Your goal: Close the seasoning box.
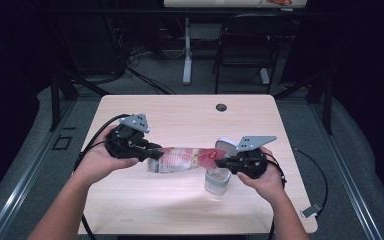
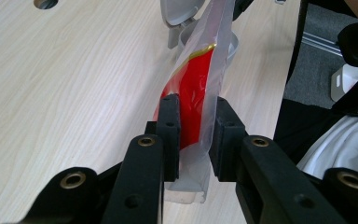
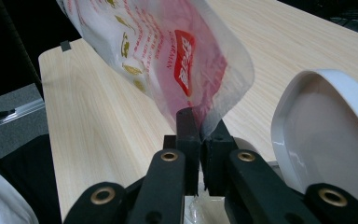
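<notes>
We hold a clear plastic pouch with red print stretched between our two grippers above the near half of the table. Our left gripper pinches one end of the pouch; in the left gripper view its jaws press on the pouch from both sides, with the sealed bottom edge hanging just below them. Our right gripper pinches the other end; in the right gripper view the jaws are pressed nearly together on a thin corner of the pouch, and the rest of it billows upward, showing a red label and gold marks.

Under the right end of the pouch, a clear container stands near the table's right edge, towards the near right corner. Its white hinged lid stands open behind it, and in the right gripper view the lid rises just beside the jaws. In the left gripper view the container lies beyond the far end of the pouch.

A round cable hole sits near the far edge of the table. Cables trail from both grippers off the near edge.
</notes>
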Action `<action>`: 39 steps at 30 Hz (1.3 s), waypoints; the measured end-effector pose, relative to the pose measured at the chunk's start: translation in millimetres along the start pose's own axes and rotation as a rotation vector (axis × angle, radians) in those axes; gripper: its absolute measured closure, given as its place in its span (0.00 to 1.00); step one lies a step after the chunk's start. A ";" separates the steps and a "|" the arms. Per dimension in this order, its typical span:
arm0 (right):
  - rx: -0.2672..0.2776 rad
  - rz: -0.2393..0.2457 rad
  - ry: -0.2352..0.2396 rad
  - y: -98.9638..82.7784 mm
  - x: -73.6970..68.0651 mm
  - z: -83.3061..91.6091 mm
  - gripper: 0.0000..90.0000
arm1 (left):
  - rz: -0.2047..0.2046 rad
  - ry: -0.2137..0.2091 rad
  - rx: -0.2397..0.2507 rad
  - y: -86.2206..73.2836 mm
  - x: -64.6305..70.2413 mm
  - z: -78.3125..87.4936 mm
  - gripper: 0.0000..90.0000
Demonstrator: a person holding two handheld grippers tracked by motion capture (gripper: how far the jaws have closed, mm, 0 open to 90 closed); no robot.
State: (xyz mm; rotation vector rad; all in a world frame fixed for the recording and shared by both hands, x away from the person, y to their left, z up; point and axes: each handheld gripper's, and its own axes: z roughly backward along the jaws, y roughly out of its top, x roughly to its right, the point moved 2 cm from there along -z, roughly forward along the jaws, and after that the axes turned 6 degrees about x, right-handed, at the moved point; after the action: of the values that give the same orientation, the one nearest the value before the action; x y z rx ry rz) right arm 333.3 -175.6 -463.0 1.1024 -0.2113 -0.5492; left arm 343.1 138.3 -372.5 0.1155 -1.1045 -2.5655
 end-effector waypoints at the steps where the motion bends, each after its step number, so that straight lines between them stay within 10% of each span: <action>1: -0.002 0.001 0.000 0.0 0.2 0.2 0.97 | -0.003 -0.002 0.001 0.2 -0.2 0.0 0.85; 39: 0.000 -0.018 0.009 -2.4 4.6 1.2 0.97 | -0.009 -0.010 -0.009 10.1 0.0 -0.6 0.86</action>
State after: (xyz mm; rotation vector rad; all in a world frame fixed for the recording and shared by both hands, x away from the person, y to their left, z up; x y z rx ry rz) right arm 336.0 -179.7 -465.0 1.1075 -0.1937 -0.5600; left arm 346.1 131.4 -365.6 0.1060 -1.0986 -2.5810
